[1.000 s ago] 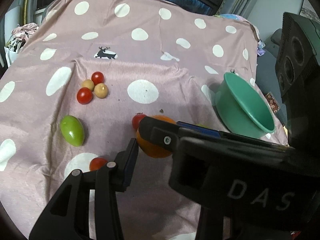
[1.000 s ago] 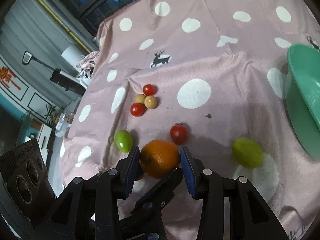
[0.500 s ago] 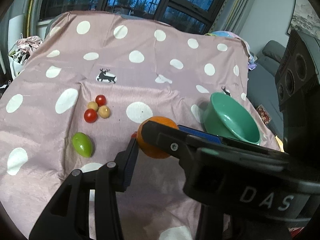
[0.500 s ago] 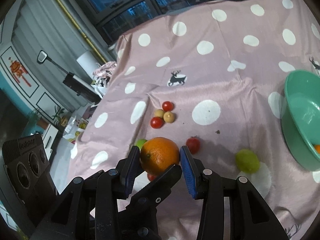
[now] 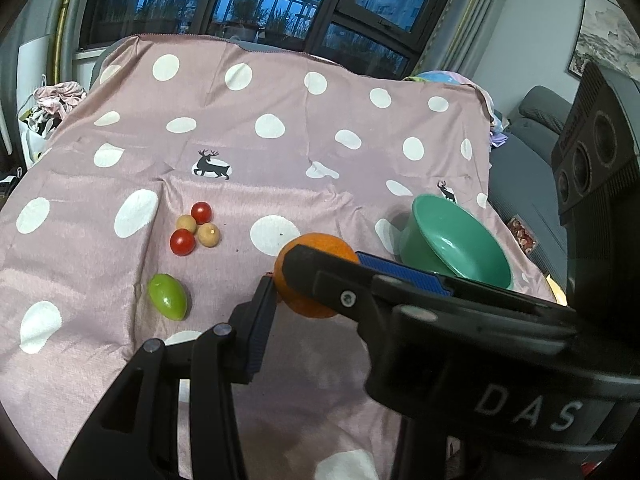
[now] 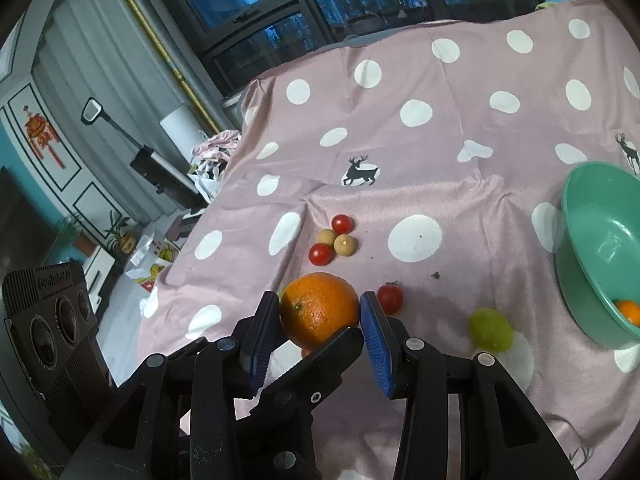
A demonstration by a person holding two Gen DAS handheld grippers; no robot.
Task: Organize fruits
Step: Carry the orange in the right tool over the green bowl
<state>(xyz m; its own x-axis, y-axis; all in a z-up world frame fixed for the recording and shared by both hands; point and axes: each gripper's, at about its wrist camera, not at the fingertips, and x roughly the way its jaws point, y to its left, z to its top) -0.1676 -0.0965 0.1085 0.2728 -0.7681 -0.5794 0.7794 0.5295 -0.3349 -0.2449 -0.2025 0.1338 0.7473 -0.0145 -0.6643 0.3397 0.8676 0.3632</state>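
In the left wrist view the right tongs (image 5: 320,276) cross the frame and hide the left tongs' (image 5: 316,304) right finger, the lower part of the orange (image 5: 316,248) and the near rim of the green bowl (image 5: 456,236); in the right wrist view the bowl (image 6: 592,216) is cut by the frame's edge; a small orange fruit (image 6: 628,310) inside shows only partly; a red fruit (image 6: 306,353) below the orange (image 6: 320,310) is mostly hidden.

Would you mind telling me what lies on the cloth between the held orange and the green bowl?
In the right wrist view, a red tomato and a yellow-green fruit lie between the orange and the green bowl.
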